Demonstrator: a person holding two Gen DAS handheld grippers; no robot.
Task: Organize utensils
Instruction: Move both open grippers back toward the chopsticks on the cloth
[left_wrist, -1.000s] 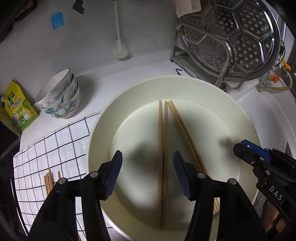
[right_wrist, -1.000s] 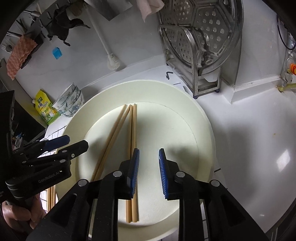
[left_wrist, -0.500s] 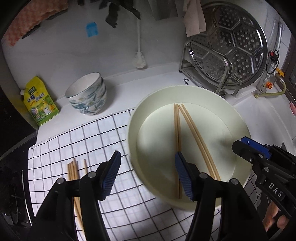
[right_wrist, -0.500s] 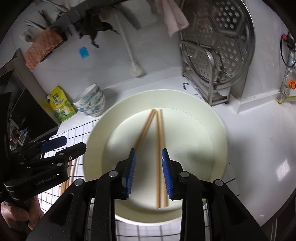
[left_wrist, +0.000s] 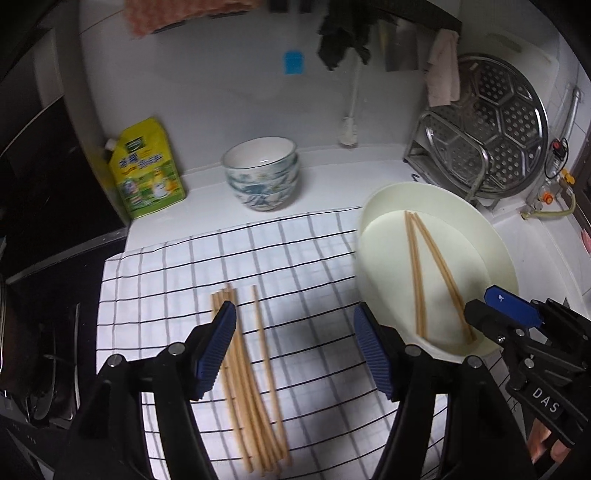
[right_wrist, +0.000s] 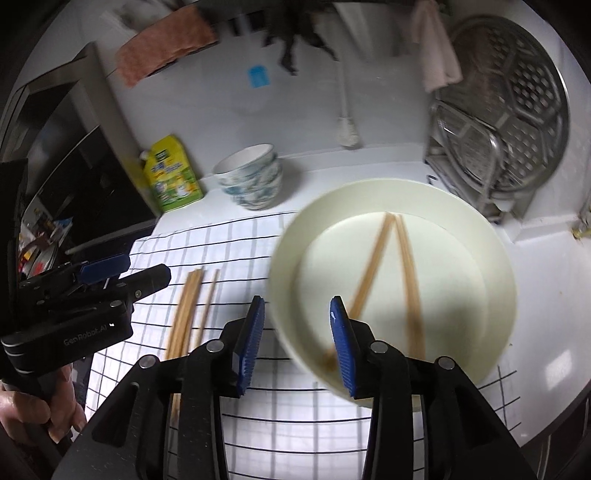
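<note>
The left gripper (left_wrist: 293, 345) has its jaws spread wide and has just been opening, nothing pinched — a loose bunch of light wooden chopsticks (left_wrist: 251, 373) lies on the white black-checked cloth (left_wrist: 303, 254) below, mostly under its left blue pad. The right gripper (right_wrist: 297, 343) has just been opening too, also empty; through its gap you see the near rim of the big round cream plate (right_wrist: 495, 251), which carries more wooden chopsticks (right_wrist: 406, 266) fanned out in a V.

We see tan chopsticks (left_wrist: 415, 273) on cream plate (left_wrist: 495, 258), white black-checked cloth (left_wrist: 295, 258), blue-patterned bowls (left_wrist: 262, 181), yellow-green pouch (left_wrist: 147, 170).
</note>
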